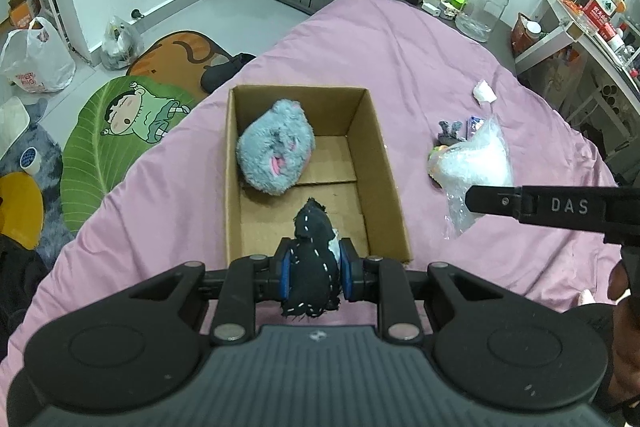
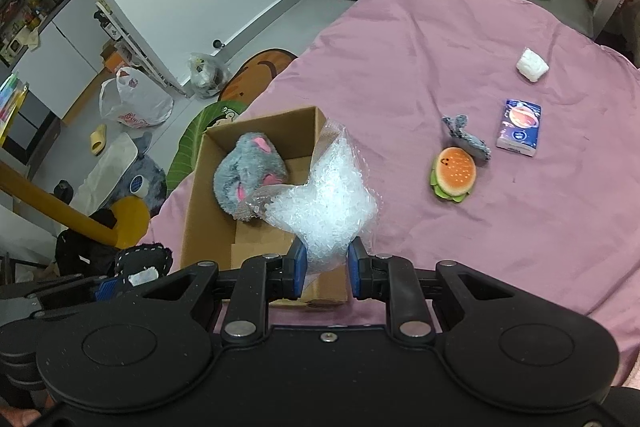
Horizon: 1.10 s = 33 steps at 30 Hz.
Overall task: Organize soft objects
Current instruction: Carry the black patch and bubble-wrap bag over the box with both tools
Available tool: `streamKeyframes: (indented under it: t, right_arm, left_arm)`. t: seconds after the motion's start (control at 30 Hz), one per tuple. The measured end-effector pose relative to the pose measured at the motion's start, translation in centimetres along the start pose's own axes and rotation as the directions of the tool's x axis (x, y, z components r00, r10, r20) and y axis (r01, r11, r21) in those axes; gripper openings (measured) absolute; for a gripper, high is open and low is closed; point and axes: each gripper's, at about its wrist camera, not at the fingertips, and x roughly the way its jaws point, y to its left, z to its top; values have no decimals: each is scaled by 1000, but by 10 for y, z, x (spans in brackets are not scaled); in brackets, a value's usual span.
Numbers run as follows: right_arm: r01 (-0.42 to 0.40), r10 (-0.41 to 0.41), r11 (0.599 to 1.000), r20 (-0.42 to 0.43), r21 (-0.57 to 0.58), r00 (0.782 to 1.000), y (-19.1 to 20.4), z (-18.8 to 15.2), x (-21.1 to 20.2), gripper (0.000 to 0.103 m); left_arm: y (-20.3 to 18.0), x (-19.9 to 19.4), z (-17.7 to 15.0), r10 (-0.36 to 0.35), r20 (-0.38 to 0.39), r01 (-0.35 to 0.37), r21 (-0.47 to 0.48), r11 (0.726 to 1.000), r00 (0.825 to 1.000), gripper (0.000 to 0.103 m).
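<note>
Open brown cardboard box (image 1: 384, 163) holding fluffy grey plush toy (image 1: 276, 147) at 10 o'clock, left gripper (image 1: 314, 273) pinching black stitched fabric pouch (image 1: 314, 259), right gripper (image 2: 326, 269) pinching clear bag of white pellets (image 2: 326, 203)

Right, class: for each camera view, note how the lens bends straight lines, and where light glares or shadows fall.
Left wrist view: the brown cardboard box walls and room edges bow outward, even soft light, faint shadow inside the box. Right wrist view: same fisheye curving, white glints on the clear plastic bag of pellets held by the right tool.
</note>
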Motion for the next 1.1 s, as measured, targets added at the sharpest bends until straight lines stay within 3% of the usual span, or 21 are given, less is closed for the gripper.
streamKeyframes:
  t: [0.43, 1.1]
  right_arm:
    - [14, -14, 1000, -14, -21, 1000, 18, 7, 16, 21]
    - [-13, 11, 999, -51, -43, 999, 26, 31, 48, 21]
  left_arm:
    - [34, 27, 18, -25, -32, 23, -64, 998, 999, 22]
    - [34, 70, 39, -36, -106, 28, -78, 997, 994, 26]
